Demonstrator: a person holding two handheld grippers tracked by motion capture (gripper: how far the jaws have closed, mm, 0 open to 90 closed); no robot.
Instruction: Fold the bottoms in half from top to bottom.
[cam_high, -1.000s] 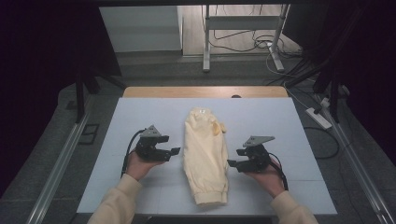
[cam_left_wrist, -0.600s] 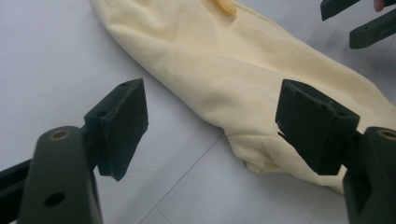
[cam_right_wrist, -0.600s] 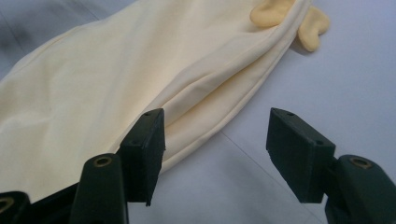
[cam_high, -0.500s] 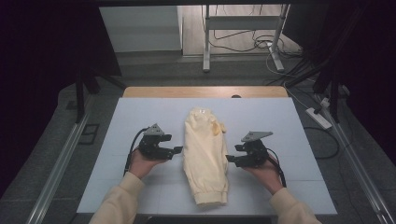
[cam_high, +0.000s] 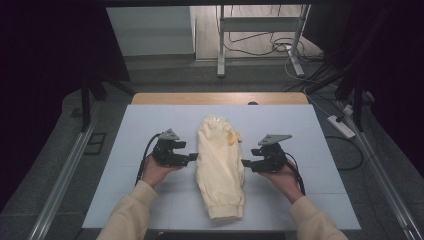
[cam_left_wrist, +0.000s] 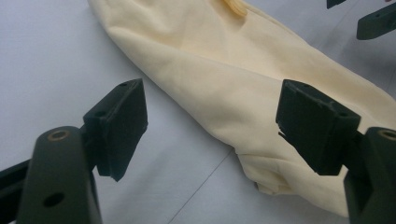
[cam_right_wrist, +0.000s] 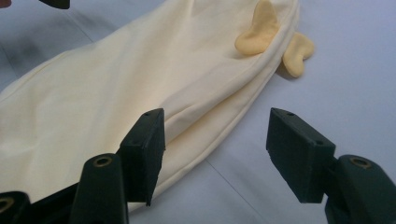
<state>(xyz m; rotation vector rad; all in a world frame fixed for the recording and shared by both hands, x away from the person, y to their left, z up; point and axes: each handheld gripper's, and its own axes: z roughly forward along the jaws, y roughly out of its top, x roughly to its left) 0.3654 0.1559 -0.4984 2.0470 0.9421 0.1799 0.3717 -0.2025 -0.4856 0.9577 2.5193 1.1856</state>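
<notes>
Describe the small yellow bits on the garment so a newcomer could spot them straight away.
Start at the pale blue table top and find the cream folded garment lying lengthwise at its centre, between the two grippers. Go to its far end, on the side of the right gripper: two small ear-shaped flaps stick out at the edge. They are a deeper yellow than the cloth around them.

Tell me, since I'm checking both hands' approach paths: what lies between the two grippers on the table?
In the high view, the folded cream garment lies lengthwise between the left gripper and the right gripper, both open at its edges.
</notes>
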